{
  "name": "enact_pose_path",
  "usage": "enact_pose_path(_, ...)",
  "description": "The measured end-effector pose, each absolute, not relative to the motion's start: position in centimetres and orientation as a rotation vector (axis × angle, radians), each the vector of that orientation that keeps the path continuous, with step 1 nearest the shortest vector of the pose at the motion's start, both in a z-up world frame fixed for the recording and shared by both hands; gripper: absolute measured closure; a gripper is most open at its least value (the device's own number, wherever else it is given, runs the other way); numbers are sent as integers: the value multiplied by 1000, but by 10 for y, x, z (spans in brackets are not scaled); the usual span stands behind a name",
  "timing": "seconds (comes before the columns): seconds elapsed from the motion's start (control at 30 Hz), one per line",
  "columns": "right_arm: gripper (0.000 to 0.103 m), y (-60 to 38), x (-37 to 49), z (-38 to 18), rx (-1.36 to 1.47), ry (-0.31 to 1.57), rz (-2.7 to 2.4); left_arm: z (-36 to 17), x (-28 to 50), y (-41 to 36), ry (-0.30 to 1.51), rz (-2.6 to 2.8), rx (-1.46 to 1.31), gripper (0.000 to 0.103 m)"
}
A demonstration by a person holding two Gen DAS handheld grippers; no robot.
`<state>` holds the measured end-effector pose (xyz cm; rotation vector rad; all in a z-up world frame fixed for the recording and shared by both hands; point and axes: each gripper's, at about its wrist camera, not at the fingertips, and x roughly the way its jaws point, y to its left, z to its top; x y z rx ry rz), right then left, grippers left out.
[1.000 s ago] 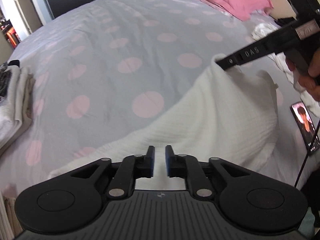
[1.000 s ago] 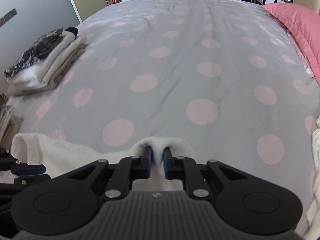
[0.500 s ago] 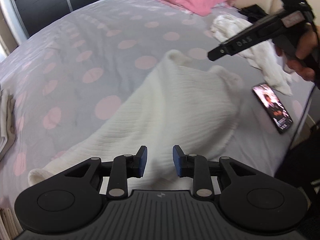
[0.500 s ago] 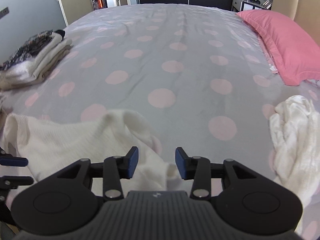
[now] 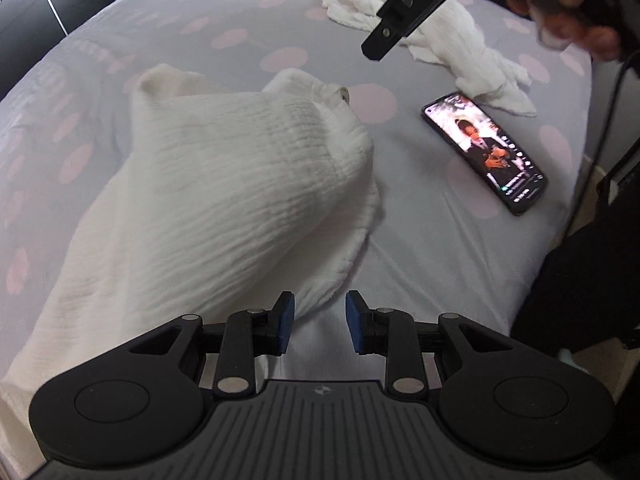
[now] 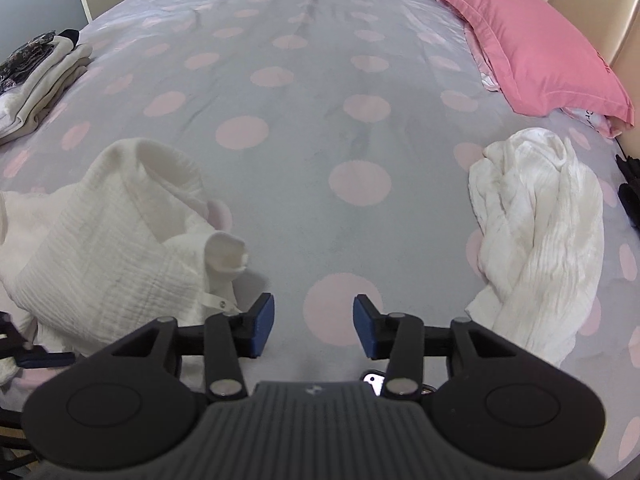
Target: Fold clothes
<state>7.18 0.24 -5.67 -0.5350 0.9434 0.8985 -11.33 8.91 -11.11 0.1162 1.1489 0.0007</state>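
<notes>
Right wrist view: right gripper [image 6: 313,327] has let the white garment [image 6: 108,240] go, jaws opening, empty.
Left gripper [image 5: 320,322]: part-open, empty (fold laid down; next garment [image 6: 540,240] waits).

Bed [image 6: 320,128]: everything lies on it.
Garment [image 5: 224,184]: on the near part of the bed, left of the phone in the left wrist view.
Phone [image 5: 486,152]: on the bed, right of the garment, near the bed's edge.
Crumpled cloth [image 6: 540,232]: on the right side, past the phone.
Pillow [image 6: 532,44]: at the far right, behind the crumpled cloth.
Stack of folded clothes [image 6: 36,76]: at the far left edge.
</notes>
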Motion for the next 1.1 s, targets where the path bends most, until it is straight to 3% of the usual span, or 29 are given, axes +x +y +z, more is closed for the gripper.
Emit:
enact_pose_path(0.07, 52, 1, 75, -57, -523, 952, 901, -122, -103, 82, 1158, -9, 148, 76)
enact_pose_path(0.17, 52, 1, 79, -58, -506, 973, 900, -139, -90, 74, 1171, -5, 208, 63)
enact_pose_path(0.37, 51, 2, 83, -58, -498, 986, 902, -158, -70, 84, 1197, 45, 205, 62)
enact_pose_path(0.43, 51, 3, 84, -58, -502, 986, 898, -160, -66, 94, 1205, 58, 138, 72)
enact_pose_path(0.5, 51, 3, 84, -57, -503, 981, 891, -156, -65, 106, 1206, 77, 66, 93)
enact_pose_path(1.1, 51, 26, 66, -44, -532, 917, 901, 7, -178, 251, 934, 398, -117, 96)
